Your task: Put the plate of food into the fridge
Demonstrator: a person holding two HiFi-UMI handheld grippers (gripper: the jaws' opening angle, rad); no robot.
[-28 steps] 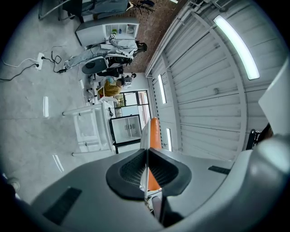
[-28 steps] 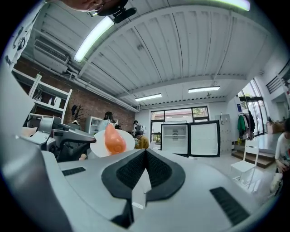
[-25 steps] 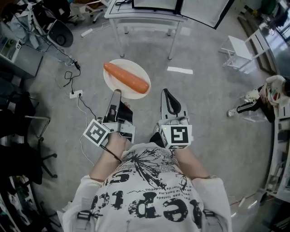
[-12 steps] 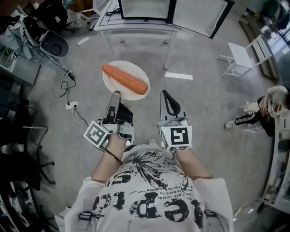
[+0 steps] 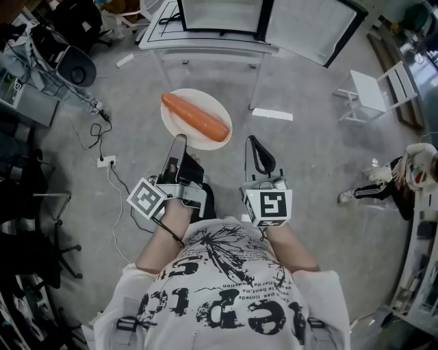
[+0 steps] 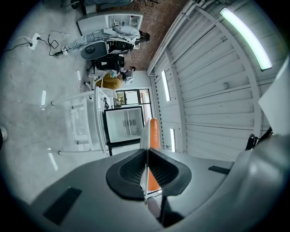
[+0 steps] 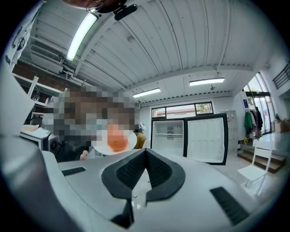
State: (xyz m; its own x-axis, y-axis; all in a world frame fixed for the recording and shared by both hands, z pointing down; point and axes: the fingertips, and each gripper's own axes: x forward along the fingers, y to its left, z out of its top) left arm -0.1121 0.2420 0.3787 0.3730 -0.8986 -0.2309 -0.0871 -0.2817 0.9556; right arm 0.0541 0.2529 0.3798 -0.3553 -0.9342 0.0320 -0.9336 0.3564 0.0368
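The room is a workshop space with a bare, speckled grey concrete floor (image 5: 321, 157). In the head view a black-framed fridge (image 5: 222, 14) with a white interior stands at twelve o'clock, its door (image 5: 308, 27) swung open toward one o'clock. Just before it is what looks like a white-legged table (image 5: 205, 42), though the steep angle leaves that unsure. A white folding chair (image 5: 373, 85) sits at two o'clock and a white power strip (image 5: 105, 161) with black cables at nine o'clock. The round white plate (image 5: 183, 130) is carried above the floor, at twelve o'clock from the left gripper (image 5: 179, 140), whose fingers are clamped on its near rim. A long orange carrot (image 5: 195, 117) lies across it. The right gripper (image 5: 252, 141), just beside at three o'clock and clear of the plate, has its fingers pressed together on nothing. Only the left gripper view, rolled sideways, shows the plate edge-on as a pale sliver between the pads, carrot against it, fridge beyond. Only the right gripper view shows the fridge's white shelves (image 7: 168, 133) head-on, with the plate at ten o'clock from its jaws. Both gripper views show the corrugated white ceiling (image 7: 181, 45) and tube lights (image 7: 81, 36), which the head view misses.
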